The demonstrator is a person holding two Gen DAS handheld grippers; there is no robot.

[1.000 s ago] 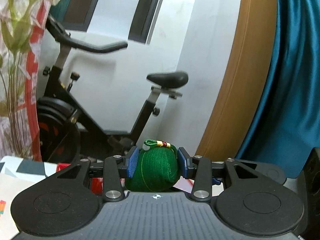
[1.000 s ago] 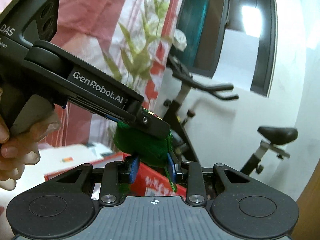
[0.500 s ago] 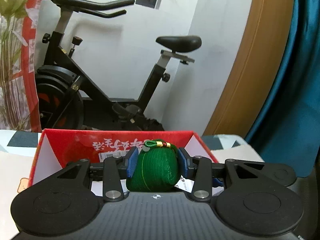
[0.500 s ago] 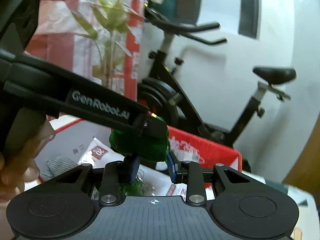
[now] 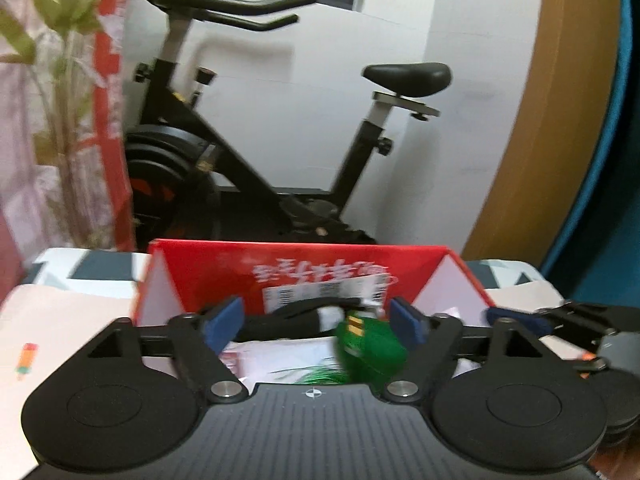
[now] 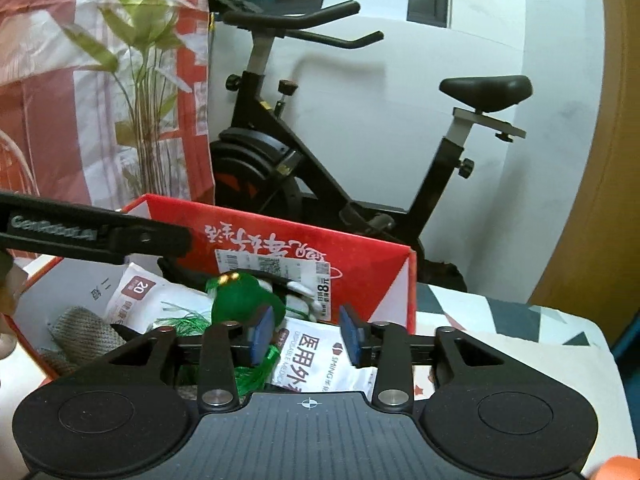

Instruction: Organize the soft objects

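One green pouch [image 5: 370, 346] drops from our left gripper [image 5: 316, 322], whose jaws are opening wide over the red box [image 5: 304, 264], letting it join other soft things near the far wall; our right gripper [image 6: 306, 334], also opening, pinches nothing.

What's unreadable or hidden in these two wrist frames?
- Left wrist view: green pouch is motion-blurred between the opening left gripper; landed or still dropping, cannot tell.
- Red box floor: near part hidden by both gripper bodies.
- Right wrist view: green tassel runs behind the right gripper, jaws opening; contact unclear.
- Knitted grey item: partly cut off by the box wall.
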